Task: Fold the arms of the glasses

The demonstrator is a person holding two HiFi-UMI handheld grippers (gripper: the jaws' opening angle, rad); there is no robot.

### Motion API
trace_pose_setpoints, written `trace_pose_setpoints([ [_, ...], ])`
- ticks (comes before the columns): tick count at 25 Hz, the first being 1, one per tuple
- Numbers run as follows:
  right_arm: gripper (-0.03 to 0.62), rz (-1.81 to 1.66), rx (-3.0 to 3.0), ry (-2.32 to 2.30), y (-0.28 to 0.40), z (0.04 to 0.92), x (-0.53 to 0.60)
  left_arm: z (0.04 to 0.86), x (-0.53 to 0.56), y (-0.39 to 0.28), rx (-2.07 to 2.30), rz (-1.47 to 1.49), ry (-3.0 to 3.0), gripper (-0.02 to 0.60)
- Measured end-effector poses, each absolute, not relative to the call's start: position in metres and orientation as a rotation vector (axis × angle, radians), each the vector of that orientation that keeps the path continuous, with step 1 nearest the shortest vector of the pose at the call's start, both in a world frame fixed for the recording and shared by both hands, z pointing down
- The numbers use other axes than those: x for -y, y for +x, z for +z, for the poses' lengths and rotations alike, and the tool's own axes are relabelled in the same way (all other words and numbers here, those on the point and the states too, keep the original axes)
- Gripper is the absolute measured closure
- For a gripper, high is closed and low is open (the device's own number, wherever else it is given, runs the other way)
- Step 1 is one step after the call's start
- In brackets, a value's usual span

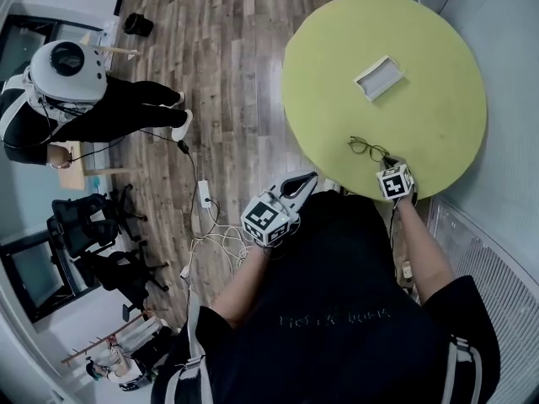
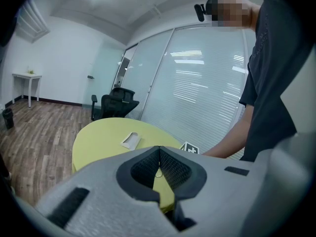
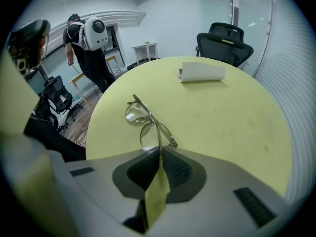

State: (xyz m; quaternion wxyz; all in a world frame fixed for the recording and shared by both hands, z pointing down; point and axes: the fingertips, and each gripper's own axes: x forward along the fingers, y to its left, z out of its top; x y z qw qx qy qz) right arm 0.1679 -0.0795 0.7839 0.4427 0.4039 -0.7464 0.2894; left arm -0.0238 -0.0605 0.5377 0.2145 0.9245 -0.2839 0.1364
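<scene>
Glasses (image 1: pixel 368 148) lie near the near edge of the round yellow-green bench (image 1: pixel 337 49), just beyond the right claw (image 1: pixel 387 163). In the right gripper view one thin arm of the glasses (image 3: pixel 143 117) runs straight back from the lenses into the right claw (image 3: pixel 160 152). Its jaws are clenched on the tip of that arm, with the frame resting on the bench. This grip probably serves to swing the arm in toward the lenses while the bench steadies the frame. How the other arm lies I cannot tell.

The left claw (image 1: pixel 310 180) hangs off the bench, to the left of it and close to the person's body, so it appears to be waiting its turn. In its own view the left claw (image 2: pixel 159 150) has its jaws pressed together at the tips with nothing between them. A white case (image 1: pixel 378 77) sits well apart, farther across the bench.
</scene>
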Motion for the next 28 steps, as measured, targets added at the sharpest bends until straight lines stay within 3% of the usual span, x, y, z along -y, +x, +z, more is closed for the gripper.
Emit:
trace_pose_setpoints([
  [16, 0.562, 0.667, 2.072, 1.133, 0.163, 0.717, 0.069, 0.535, 0.062, -0.019, 0.758, 0.304, 2.628, 0.563],
  [28, 0.565, 0.503, 2.363, 1.308, 0.131, 0.596, 0.073, 0.514, 0.065, -0.018, 0.750, 0.263, 2.688, 0.563],
])
